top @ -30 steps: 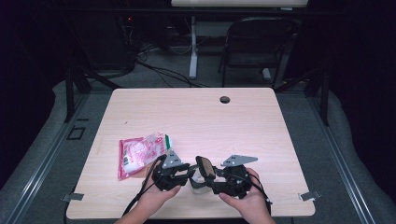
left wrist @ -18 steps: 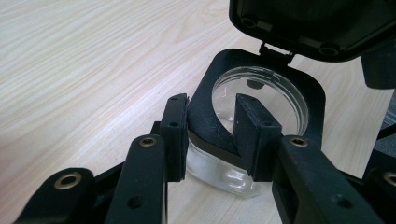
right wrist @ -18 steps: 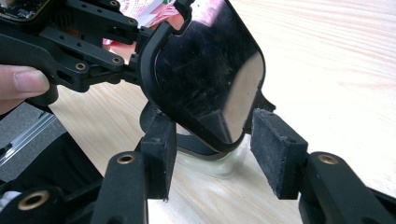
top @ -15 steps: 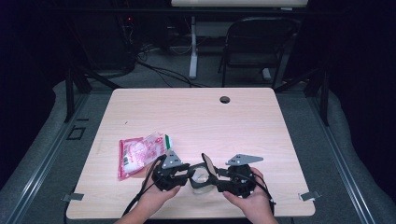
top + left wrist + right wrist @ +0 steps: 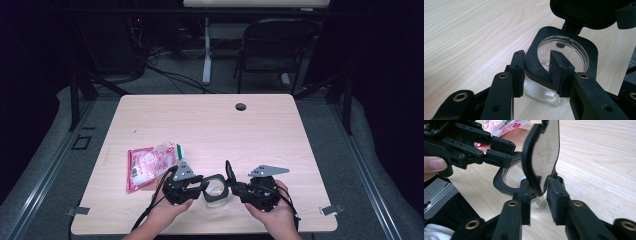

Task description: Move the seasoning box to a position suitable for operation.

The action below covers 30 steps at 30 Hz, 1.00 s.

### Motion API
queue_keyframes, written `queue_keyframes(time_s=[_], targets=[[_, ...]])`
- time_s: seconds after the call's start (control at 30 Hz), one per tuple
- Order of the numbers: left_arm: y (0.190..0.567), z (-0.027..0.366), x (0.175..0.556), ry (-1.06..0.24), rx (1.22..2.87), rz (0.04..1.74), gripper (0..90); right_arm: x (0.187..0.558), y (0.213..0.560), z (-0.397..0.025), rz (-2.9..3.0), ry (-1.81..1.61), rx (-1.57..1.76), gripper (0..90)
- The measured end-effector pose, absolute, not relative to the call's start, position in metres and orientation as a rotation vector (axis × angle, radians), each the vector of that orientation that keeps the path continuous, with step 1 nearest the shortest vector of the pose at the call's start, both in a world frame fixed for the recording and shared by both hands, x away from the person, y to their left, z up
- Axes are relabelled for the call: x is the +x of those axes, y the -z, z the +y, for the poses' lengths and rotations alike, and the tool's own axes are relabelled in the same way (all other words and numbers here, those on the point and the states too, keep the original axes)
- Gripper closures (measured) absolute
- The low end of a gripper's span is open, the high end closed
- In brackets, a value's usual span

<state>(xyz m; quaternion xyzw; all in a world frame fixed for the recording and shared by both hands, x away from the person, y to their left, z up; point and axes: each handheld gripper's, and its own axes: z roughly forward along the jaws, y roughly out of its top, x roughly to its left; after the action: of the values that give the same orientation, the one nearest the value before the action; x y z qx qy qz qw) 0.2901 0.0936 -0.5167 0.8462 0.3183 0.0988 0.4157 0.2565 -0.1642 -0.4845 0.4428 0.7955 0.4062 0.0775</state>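
Right gripper has shifted a bit toward the person's right since a second ago, and the jar's hinged lid now stands up more steeply; left gripper barely moved.

One small clear glass jar with a black square collar sits on the counter near the front edge, between the two grippers. One lid, flipped open, upright on its hinge.

Left fingers are clamped on the near rim of the jar: one finger outside the collar, the other inside the mouth. Right fingers pinch the lower edge of the lid by the hinge, one each side.

One pink-and-white snack packet lies flat just left of the left gripper, not touching the jar. One round cable hole at the far edge of the counter. Two hands, one on each gripper. One folding chair behind the counter.
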Motion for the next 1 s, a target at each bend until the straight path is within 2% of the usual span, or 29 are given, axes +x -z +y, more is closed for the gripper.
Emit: queue_keyframes(time_s=[0.2,1.0], targets=[[0.517,0.094,0.290,-0.247,2.122,0.801,65.8,0.255,0.484,-0.164,2.364,-1.205,1.314,79.8],[0.519,0.099,0.291,-0.181,2.096,0.829,60.9,0.273,0.482,-0.157,2.327,-1.136,1.286,85.1]])
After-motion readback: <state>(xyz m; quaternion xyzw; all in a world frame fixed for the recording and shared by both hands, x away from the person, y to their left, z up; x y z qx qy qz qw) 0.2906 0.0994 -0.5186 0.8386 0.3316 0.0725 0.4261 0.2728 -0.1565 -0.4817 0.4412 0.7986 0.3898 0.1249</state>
